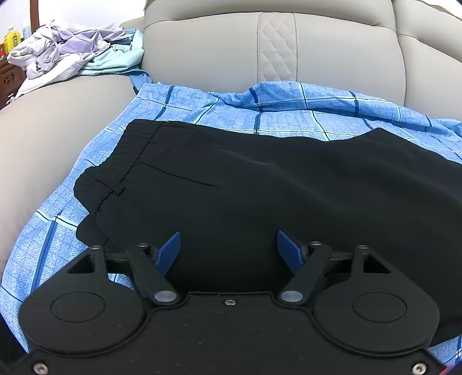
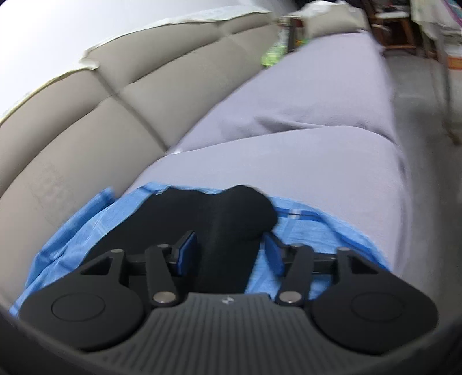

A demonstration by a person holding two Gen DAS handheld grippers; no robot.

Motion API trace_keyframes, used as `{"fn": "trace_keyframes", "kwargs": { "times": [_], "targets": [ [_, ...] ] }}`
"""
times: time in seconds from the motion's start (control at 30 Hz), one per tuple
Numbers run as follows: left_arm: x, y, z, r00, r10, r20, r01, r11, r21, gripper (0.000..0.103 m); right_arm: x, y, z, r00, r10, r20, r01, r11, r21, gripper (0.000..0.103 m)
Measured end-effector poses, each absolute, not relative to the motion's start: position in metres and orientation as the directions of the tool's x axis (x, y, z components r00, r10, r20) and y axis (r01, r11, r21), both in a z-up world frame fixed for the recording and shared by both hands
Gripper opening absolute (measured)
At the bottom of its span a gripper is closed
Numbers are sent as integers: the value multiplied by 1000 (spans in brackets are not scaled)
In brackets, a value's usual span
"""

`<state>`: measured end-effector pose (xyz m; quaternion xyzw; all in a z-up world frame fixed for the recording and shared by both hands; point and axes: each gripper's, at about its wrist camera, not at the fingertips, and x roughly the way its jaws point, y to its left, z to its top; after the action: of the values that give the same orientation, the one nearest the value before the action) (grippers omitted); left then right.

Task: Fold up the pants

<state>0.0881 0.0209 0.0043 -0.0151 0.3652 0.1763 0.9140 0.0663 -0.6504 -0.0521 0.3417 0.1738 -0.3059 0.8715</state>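
Note:
Black pants [image 1: 245,184] lie on a blue checked sheet [image 1: 288,106] on a sofa seat, the ribbed waistband [image 1: 121,161] at the left. My left gripper [image 1: 228,248] is open just above the pants' near edge, holding nothing. In the right wrist view, the leg ends of the pants [image 2: 228,210] lie on the blue sheet [image 2: 311,228]. My right gripper [image 2: 229,251] is open, its fingers on either side of a raised fold of black fabric. This view is blurred.
The sofa's beige backrest [image 1: 274,49] rises behind the sheet. A heap of pale clothes [image 1: 72,52] lies at the far left. In the right wrist view a lilac cover [image 2: 303,129] spreads over the sofa seat, with wooden furniture [image 2: 395,26] beyond.

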Motion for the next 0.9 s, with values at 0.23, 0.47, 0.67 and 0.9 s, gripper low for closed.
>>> {"fn": "trace_keyframes", "kwargs": {
  "times": [0.23, 0.47, 0.67, 0.9],
  "targets": [
    [90, 22, 4, 673, 309, -672, -331, 938, 101, 74, 81, -642, -50, 755, -390, -528, 640, 613, 463, 55],
    [90, 21, 4, 674, 311, -670, -333, 938, 100, 76, 77, -630, -48, 677, -504, -537, 728, 569, 383, 56],
    [91, 22, 4, 674, 311, -670, -336, 937, 98, 76, 57, -654, -54, 757, -407, -512, 650, 555, 520, 62],
    [92, 22, 4, 673, 315, -669, -341, 935, 98, 77, 32, -679, -73, 828, -322, -459, 558, 389, 733, 46]
  ]
}}
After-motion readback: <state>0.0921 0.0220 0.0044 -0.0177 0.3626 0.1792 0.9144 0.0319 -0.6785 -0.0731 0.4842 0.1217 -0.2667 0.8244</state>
